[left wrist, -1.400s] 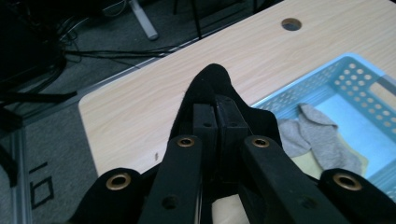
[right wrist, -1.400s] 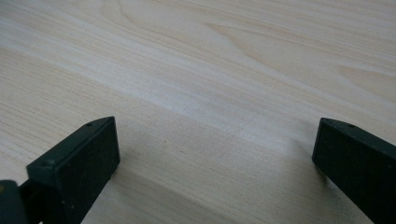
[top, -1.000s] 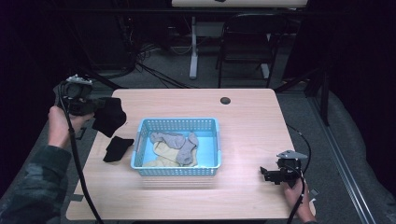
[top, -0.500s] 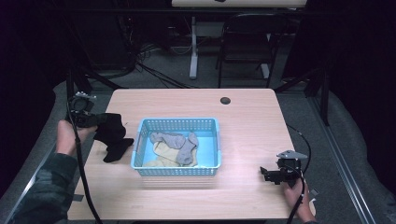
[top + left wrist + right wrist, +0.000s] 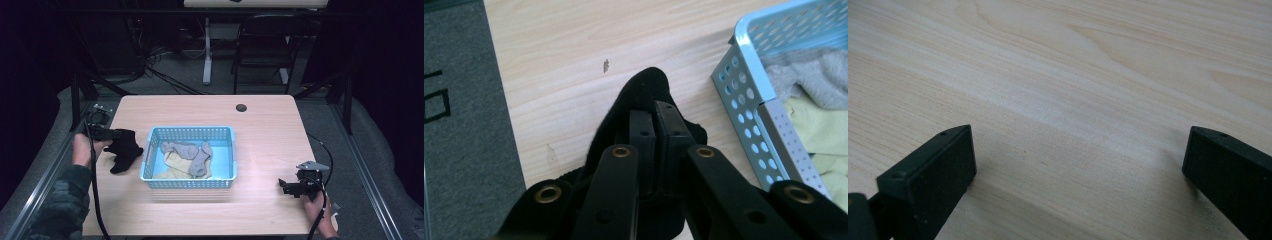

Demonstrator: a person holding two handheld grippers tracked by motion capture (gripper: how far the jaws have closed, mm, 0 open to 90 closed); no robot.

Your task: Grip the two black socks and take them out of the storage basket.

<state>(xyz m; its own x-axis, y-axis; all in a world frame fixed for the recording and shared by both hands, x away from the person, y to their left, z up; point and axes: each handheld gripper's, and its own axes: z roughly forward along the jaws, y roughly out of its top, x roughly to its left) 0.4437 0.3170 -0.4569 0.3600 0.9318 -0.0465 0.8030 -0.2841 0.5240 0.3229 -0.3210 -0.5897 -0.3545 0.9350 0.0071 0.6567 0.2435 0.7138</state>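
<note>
I have brought the left tongs [image 5: 116, 134] down from above to the worktop [image 5: 260, 130], just left of the basket [image 5: 150, 165]. The black sock [image 5: 125, 150] now lies there, so I judge it ready for release. These tongs are clamped on the sock. The right tongs [image 5: 283, 186] stand wide apart, empty, right of the basket.

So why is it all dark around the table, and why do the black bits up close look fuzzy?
High view: light falls on the table alone, with a pale glare patch right of the blue basket, so the room behind stays dark. Left gripper view: the tool shut on the black sock sits too near the lens. Right gripper view: the open tool blurs and throws soft shadows.
</note>
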